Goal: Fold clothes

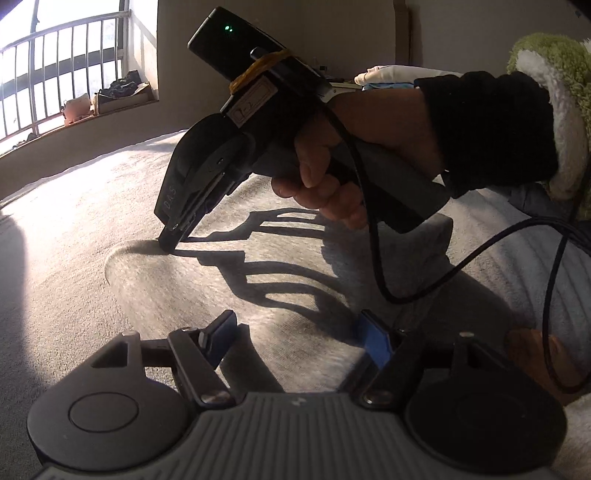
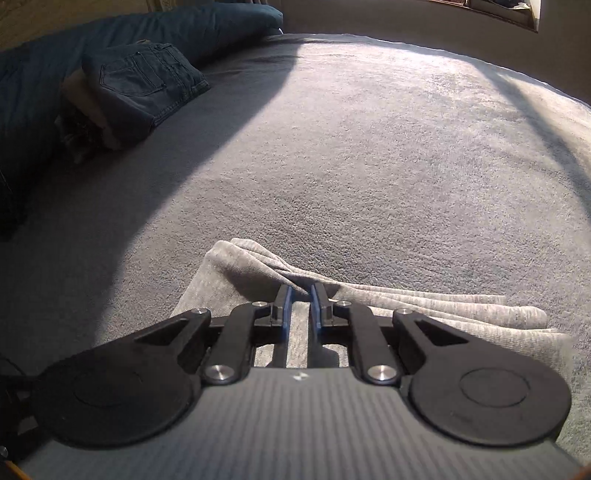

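Note:
A light grey garment [image 2: 424, 308] lies folded in layers on the grey bed cover [image 2: 369, 147]. In the right wrist view my right gripper [image 2: 300, 291] is shut on a pinched ridge of its cloth near the folded corner. The left wrist view shows the same right gripper [image 1: 170, 240], held by a hand [image 1: 332, 177], with its tips down on the grey garment [image 1: 192, 280] at a curved edge. Low over that cloth, my left gripper [image 1: 299, 334] stands open, with nothing between its fingers.
Folded dark jeans [image 2: 147, 85] sit on a beige stack at the far left, against a dark blue duvet [image 2: 184, 26]. A window with railings [image 1: 55, 74] and shoes [image 1: 122, 86] on its sill lie beyond the bed. A black cable [image 1: 373, 251] hangs from the right gripper.

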